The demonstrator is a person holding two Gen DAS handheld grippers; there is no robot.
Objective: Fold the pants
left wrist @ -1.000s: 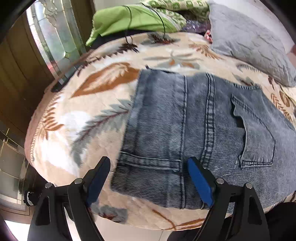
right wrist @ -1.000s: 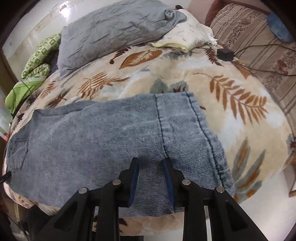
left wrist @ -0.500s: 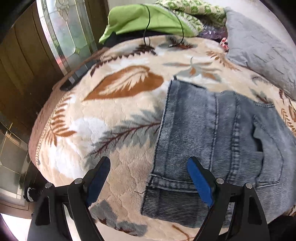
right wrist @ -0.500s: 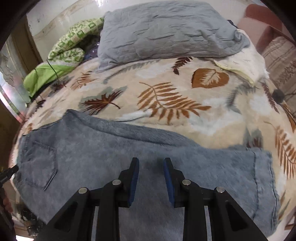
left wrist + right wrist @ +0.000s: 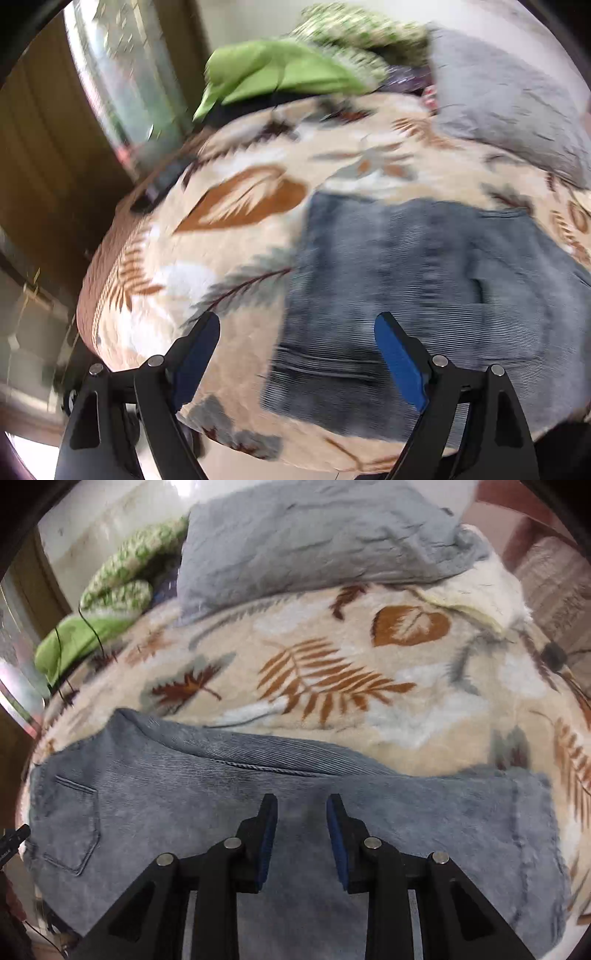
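Note:
Grey-blue denim pants [image 5: 258, 805] lie flat along the near edge of a bed, back pocket [image 5: 74, 823] at the left, hem at the right. In the left wrist view the waistband end [image 5: 406, 295] shows, blurred. My left gripper [image 5: 297, 332] is wide open and empty, hovering above the waistband corner and the blanket beside it. My right gripper [image 5: 301, 808] hovers over the middle of the pants with its jaws a narrow gap apart, holding nothing.
The bed has a beige leaf-print blanket [image 5: 332, 672]. A grey pillow [image 5: 314, 542], a cream cloth [image 5: 487, 602] and green bedding [image 5: 280, 74] lie at the far side. A wooden door and window [image 5: 55, 147] stand left of the bed.
The left view has swung back toward the pants and is now motion-blurred. The right gripper's jaws have opened slightly and it sits a little farther back over the pants.

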